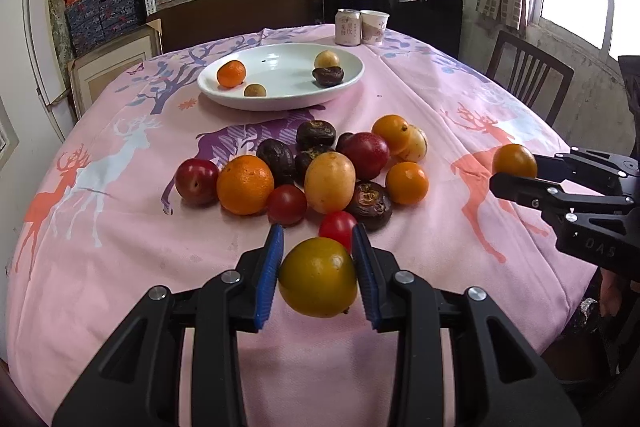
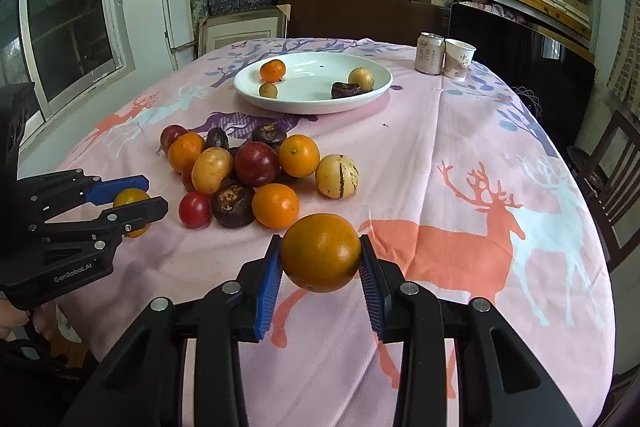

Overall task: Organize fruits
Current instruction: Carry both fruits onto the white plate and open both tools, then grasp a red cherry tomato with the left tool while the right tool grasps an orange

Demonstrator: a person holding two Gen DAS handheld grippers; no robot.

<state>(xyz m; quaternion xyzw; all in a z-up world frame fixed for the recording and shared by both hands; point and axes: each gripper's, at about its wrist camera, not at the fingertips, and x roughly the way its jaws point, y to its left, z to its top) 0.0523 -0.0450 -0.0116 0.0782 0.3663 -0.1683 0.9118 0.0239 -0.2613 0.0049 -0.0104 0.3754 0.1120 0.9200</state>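
Note:
My left gripper (image 1: 318, 269) is shut on a yellow-green round fruit (image 1: 318, 277), held above the pink tablecloth just in front of the fruit pile (image 1: 320, 171). My right gripper (image 2: 320, 257) is shut on an orange round fruit (image 2: 320, 251), also lifted over the cloth. Each gripper shows in the other's view: the right gripper (image 1: 516, 173) at the right edge, the left gripper (image 2: 134, 201) at the left edge. A white plate (image 1: 280, 99) behind the pile holds a small orange (image 1: 231, 73), two small yellowish fruits and a dark wrinkled fruit (image 1: 328, 75).
A drink can (image 1: 348, 27) and a paper cup (image 1: 374, 26) stand at the table's far edge. Dark chairs (image 1: 528, 75) surround the round table. Shelves of stacked boxes fill the back wall. A hand shows at the lower left of the right wrist view.

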